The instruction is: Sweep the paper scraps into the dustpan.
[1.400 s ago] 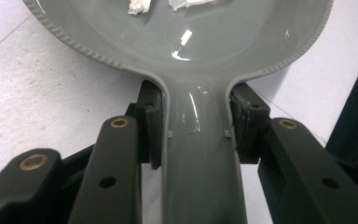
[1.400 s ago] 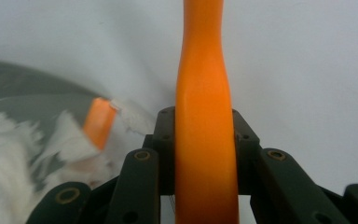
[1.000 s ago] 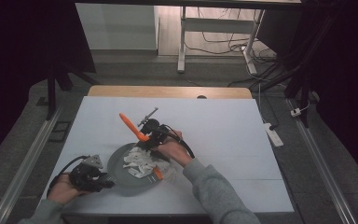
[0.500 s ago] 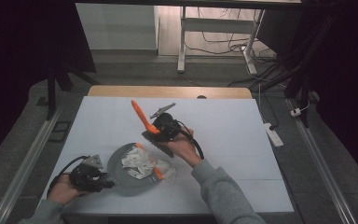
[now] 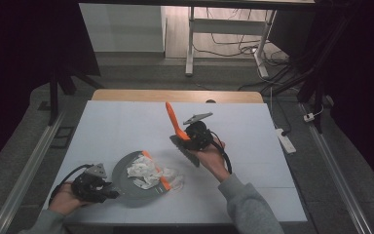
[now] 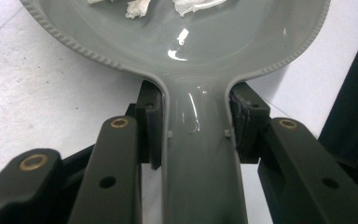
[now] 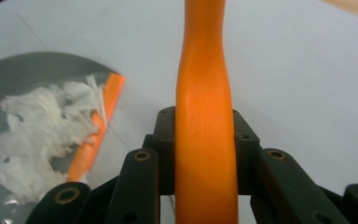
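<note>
Brush point(image 5: 174, 122) sits squeezed in the right tongs point(image 5: 191, 138) – lifted away from the paper scraps point(image 5: 148, 173) since before – while the left tongs point(image 5: 108, 191) pinch the dustpan point(image 5: 126, 170) handle on the worktop point(image 5: 253, 146)

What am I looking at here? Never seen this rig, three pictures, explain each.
No robot arm here: a person sits at a white table and holds a two-jaw gripper in each hand. The high view looks down from above the person's side. The other two pictures come from cameras riding on the grippers, looking along their black jaws.

The left gripper is shut on the handle of a grey dustpan, seen close up in the left gripper view. The dustpan lies flat on the table and has an orange lip. Crumpled white paper scraps lie in it and spill over that lip.

The right gripper is shut on the orange handle of a small brush, lifted above the table to the right of the dustpan; the right gripper view shows that handle between the jaws.
</note>
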A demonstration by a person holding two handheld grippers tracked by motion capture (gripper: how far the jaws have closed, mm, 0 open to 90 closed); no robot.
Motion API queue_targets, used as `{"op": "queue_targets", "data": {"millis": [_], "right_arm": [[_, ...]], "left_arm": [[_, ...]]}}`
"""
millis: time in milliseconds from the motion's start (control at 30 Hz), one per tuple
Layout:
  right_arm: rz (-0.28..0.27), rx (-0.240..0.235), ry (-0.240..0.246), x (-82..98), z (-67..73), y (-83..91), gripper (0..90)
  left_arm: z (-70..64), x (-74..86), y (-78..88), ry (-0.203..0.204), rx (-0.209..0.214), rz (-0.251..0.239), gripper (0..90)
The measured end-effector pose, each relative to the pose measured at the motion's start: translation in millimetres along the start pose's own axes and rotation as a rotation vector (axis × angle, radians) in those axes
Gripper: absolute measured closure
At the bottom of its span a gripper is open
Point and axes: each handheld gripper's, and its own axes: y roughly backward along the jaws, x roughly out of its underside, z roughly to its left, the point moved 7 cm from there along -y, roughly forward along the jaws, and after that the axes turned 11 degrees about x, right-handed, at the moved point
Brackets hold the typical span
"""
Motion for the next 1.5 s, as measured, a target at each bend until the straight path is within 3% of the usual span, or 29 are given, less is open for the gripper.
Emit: {"op": "queue_targets", "data": {"millis": [200,400,967,1267,1500], "right_arm": [[0.060,0.022,-0.042,22.5,-3.4,-2.5,70.8],[0.077,0.009,-0.046,32.2,6.6,-6.9,70.9],[0.063,-0.074,0.038,20.6,67.9,-20.0,70.9],[0.062,-0.067,0.023,17.2,74.9,-22.8,70.9],[0.054,-0.100,0.008,13.2,86.3,-24.3,70.9]], "left_arm": [[-1.7,0.6,-0.3,-0.008,0.004,0.006,61.4],[-3.1,0.2,-1.1,-0.014,0.005,0.010,61.4],[-7.4,-2.5,-5.2,-0.018,0.004,0.011,61.4],[-8.3,-2.0,-6.2,-0.017,0.005,0.011,61.4],[-9.3,-3.5,-7.2,-0.017,0.003,0.013,61.4]]}}
